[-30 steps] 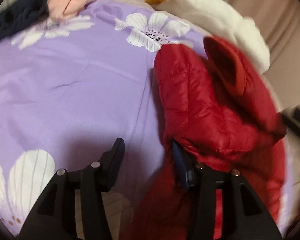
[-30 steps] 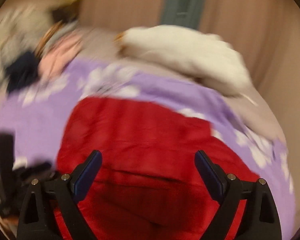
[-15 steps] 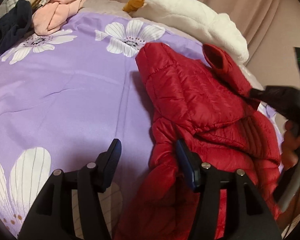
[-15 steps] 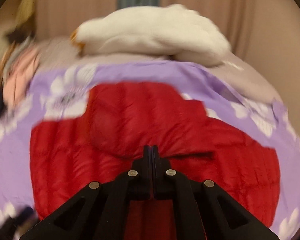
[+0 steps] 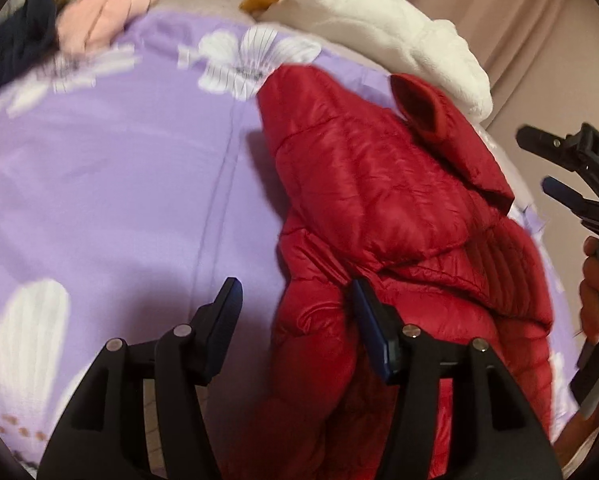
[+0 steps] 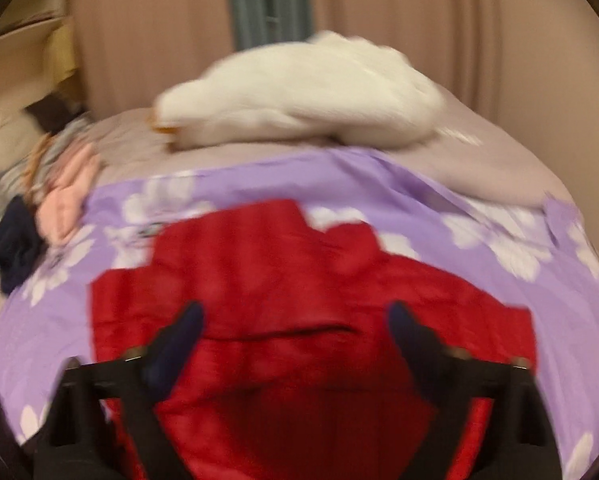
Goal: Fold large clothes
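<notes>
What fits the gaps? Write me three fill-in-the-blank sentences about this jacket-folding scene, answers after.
1. The puffer jacket on the bed is ____ in colour.
2. The sheet under it is purple with white ____.
3. The left gripper and the right gripper both have their jaws ____.

Missing words: red; flowers; open

A home bedroom: a bed spread with a purple white-flowered sheet (image 5: 111,184), a white plush goose toy (image 6: 299,92), heaped clothes (image 5: 111,20), and beige curtains (image 6: 439,20) behind.
</notes>
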The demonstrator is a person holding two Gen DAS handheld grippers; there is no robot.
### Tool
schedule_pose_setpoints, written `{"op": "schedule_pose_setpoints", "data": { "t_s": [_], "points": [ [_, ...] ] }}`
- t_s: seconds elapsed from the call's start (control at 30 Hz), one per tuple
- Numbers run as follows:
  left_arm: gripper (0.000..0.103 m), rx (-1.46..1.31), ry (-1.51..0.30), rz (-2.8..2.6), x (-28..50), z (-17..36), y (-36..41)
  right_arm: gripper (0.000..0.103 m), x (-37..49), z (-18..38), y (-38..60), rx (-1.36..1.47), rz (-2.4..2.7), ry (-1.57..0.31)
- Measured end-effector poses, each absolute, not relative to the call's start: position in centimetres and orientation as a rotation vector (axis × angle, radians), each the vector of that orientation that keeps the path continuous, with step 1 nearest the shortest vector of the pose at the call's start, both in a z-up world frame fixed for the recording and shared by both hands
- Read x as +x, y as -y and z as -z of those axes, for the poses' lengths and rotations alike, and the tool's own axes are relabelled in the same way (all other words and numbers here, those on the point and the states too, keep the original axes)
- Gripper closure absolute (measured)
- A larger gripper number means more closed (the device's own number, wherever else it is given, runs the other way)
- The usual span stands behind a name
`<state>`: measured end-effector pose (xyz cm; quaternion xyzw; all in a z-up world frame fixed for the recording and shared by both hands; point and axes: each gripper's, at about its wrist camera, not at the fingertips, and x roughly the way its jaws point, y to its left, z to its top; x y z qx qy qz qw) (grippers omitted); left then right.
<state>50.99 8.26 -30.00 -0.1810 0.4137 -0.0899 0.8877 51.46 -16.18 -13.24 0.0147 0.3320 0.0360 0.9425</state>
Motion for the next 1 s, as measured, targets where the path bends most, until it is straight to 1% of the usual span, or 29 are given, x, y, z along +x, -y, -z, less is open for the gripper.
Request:
{"op": "schedule_pose_setpoints", "data": {
  "t_s": [0.07,0.13,0.23,0.3,0.33,0.37,0.4,0.53,0.63,0.73,0.87,1.0],
  "points": [
    [0.046,-0.395,-0.858,0.175,51.3,30.5,-8.6,0.006,52.4,13.8,13.1,-0.049,-0.127,-0.714],
    [0.047,-0.393,-0.851,0.168,51.2,30.3,-8.6,0.006,54.1,15.5,9.5,-0.195,-0.119,-0.776],
    [0.047,-0.354,-0.846,0.145,51.2,30.2,-8.1,0.007,56.3,18.7,6.2,-0.424,0.112,-0.777],
    [0.047,-0.356,-0.845,0.147,51.2,30.3,-8.1,0.034,57.0,19.6,6.5,-0.383,0.110,-0.786],
    [0.047,-0.364,-0.846,0.151,51.2,30.4,-8.3,0.059,57.4,19.6,7.7,-0.271,0.087,-0.819],
    [0.047,-0.372,-0.845,0.155,51.2,30.5,-8.4,0.081,57.5,19.2,9.2,-0.152,0.102,-0.829],
    [0.047,-0.378,-0.844,0.158,51.2,30.5,-8.5,0.093,57.3,18.9,10.4,-0.083,0.123,-0.827],
    [0.047,-0.364,-0.842,0.151,51.0,30.5,-8.3,0.096,55.2,15.7,16.8,0.180,0.116,-0.746],
    [0.047,-0.358,-0.842,0.147,51.0,30.5,-8.2,0.096,52.4,12.9,21.5,0.275,0.140,-0.673],
    [0.047,-0.351,-0.843,0.139,51.0,30.6,-8.1,0.096,49.5,11.7,26.5,0.396,0.175,-0.655],
    [0.047,-0.342,-0.846,0.123,51.0,30.5,-8.1,0.096,45.4,12.9,31.6,0.500,0.268,-0.666],
    [0.049,-0.322,-0.855,0.078,51.1,30.5,-8.2,0.096,42.3,16.7,36.2,0.602,0.332,-0.754]
  ]
}}
